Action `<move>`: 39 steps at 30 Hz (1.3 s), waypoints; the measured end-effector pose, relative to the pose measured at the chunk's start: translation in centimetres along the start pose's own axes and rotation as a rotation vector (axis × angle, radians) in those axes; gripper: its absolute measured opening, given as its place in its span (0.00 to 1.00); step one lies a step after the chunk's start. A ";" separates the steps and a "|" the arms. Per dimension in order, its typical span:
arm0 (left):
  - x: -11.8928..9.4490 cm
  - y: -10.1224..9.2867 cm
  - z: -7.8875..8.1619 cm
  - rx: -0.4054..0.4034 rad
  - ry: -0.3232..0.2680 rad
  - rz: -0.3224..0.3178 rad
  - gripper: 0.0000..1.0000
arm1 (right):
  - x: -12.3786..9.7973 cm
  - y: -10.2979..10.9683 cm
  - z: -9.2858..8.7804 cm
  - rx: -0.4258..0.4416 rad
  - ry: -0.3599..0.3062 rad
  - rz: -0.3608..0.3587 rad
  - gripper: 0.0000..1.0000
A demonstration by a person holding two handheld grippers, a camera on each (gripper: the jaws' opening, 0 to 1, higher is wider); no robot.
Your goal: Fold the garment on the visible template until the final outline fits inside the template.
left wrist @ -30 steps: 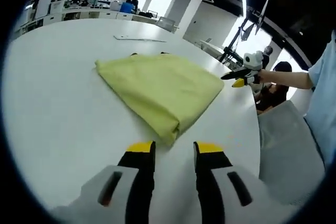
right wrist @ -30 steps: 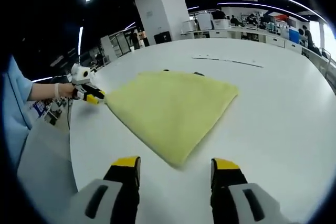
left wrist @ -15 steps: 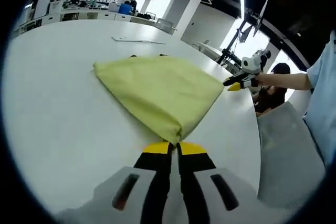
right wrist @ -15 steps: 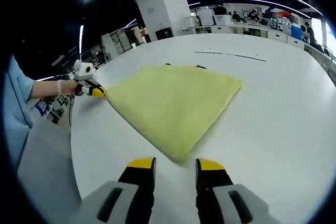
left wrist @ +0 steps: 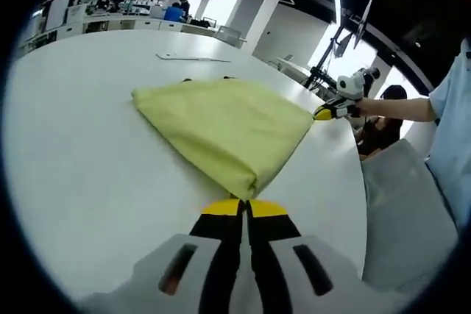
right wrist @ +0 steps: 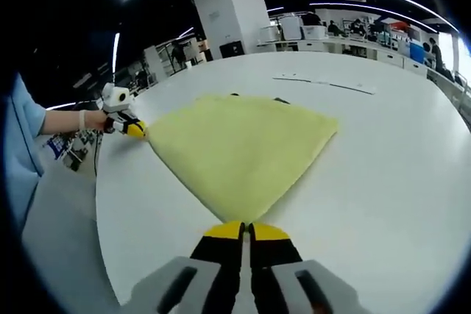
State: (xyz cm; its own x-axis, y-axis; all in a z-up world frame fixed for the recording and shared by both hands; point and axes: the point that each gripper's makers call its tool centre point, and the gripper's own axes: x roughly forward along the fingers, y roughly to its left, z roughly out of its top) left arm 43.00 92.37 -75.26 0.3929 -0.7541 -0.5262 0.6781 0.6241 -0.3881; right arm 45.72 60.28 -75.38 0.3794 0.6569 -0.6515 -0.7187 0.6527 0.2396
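Pinching down at both ends now: the left gripper (left wrist: 244, 207) has its yellow-tipped jaws pressed together on the near corner of the yellow garment (left wrist: 224, 126), which lies folded and flat on the big white table (left wrist: 81, 152). Over on the far side of that view, the other tool sits at the cloth's right-hand corner, a person's forearm (left wrist: 401, 109) reaching in behind it. Across to the right gripper (right wrist: 246, 230): jaws together as well, clamped on the pointed near corner of the cloth, the garment fanning away across the tabletop.
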 end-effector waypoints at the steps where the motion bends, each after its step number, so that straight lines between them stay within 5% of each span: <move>1: 0.0 0.0 0.0 0.000 0.001 0.001 0.00 | 0.0 0.0 0.0 0.002 0.000 0.000 0.00; 20: -1.4 0.0 -2.0 0.050 0.021 0.021 0.00 | -1.1 0.2 -1.1 0.023 0.022 0.007 0.00; 39: -1.8 -3.9 -3.8 0.055 -0.053 0.073 0.00 | -3.2 2.0 -4.6 0.110 0.017 -0.011 0.00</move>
State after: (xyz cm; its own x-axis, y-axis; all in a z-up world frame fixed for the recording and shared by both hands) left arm 37.32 92.06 -75.65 0.4744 -0.7175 -0.5100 0.6790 0.6670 -0.3068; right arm 40.42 57.71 -76.12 0.3766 0.6436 -0.6663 -0.6460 0.6979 0.3091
